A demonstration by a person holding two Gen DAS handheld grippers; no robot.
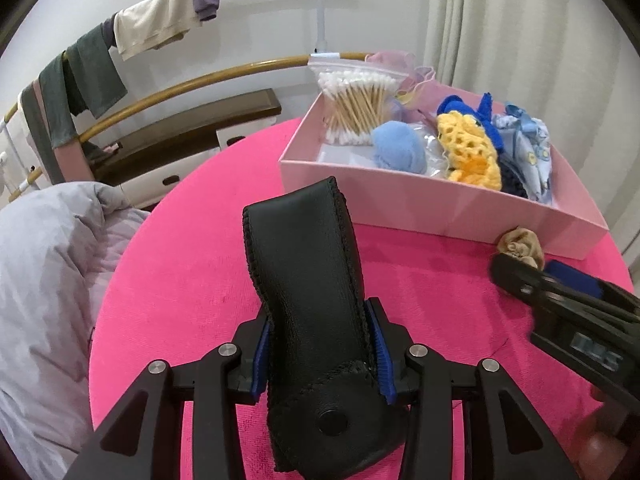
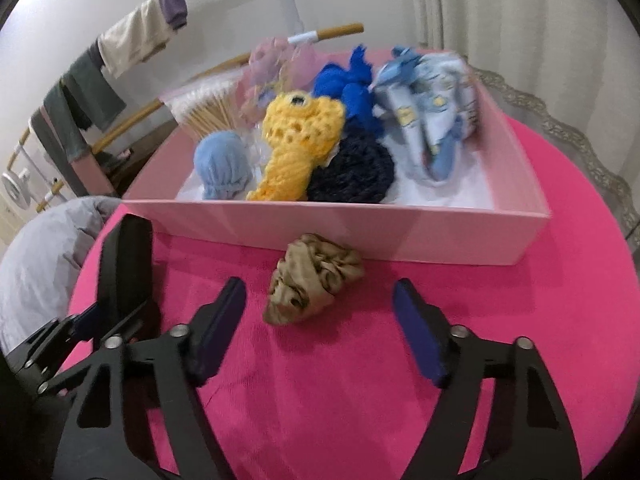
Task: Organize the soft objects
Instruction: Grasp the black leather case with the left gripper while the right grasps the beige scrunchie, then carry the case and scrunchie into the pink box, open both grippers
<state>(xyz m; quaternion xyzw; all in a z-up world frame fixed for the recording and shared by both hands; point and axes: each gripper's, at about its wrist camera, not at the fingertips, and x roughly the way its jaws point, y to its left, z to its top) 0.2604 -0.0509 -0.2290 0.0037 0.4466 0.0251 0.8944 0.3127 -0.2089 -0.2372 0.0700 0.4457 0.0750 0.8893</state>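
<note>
My left gripper is shut on a black leather pouch and holds it upright above the pink round table; the pouch also shows in the right wrist view. My right gripper is open, its fingers either side of a crumpled tan scrunchie that lies on the table just in front of the pink box. The scrunchie also shows in the left wrist view, with the right gripper beside it. The box holds several soft items.
In the box lie a bag of cotton swabs, a light blue ball, a yellow crochet piece, blue yarn, a dark blue piece and patterned cloth. A grey duvet lies left; a clothes rack stands behind.
</note>
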